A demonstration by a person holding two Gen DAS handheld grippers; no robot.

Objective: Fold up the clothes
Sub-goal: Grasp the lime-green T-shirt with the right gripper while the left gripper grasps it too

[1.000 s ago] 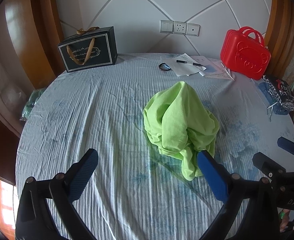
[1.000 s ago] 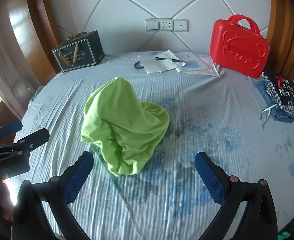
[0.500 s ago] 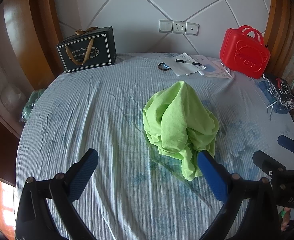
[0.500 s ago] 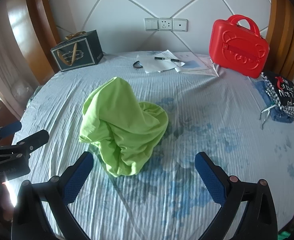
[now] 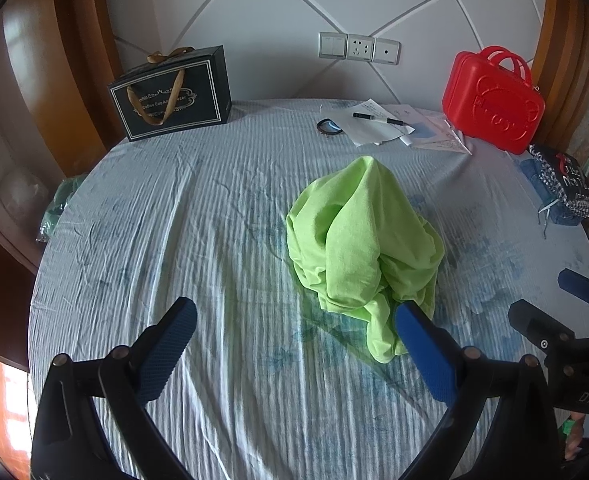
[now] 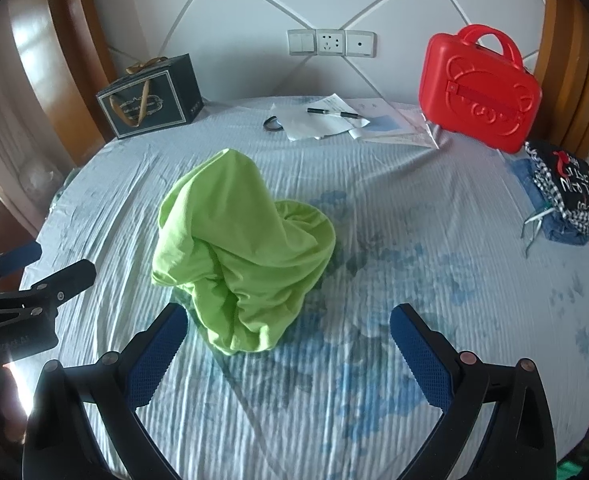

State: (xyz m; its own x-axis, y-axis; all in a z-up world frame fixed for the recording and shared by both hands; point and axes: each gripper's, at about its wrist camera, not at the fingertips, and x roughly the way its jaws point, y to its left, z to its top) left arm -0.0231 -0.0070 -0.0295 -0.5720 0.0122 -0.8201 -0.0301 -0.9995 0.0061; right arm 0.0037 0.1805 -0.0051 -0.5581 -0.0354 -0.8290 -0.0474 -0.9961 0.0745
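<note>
Bed [image 5: 142,240], green garment [image 5: 358,240] unmoved.

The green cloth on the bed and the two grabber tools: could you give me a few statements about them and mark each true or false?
1. The green garment lies crumpled in a heap. True.
2. The left gripper is clamped on it. False: its jaws are wide open and empty.
3. The right gripper is open. True.
4. The pen lies on the garment. False: it rests on the papers near the wall.
5. The red case lies flat. False: it stands upright.
</note>
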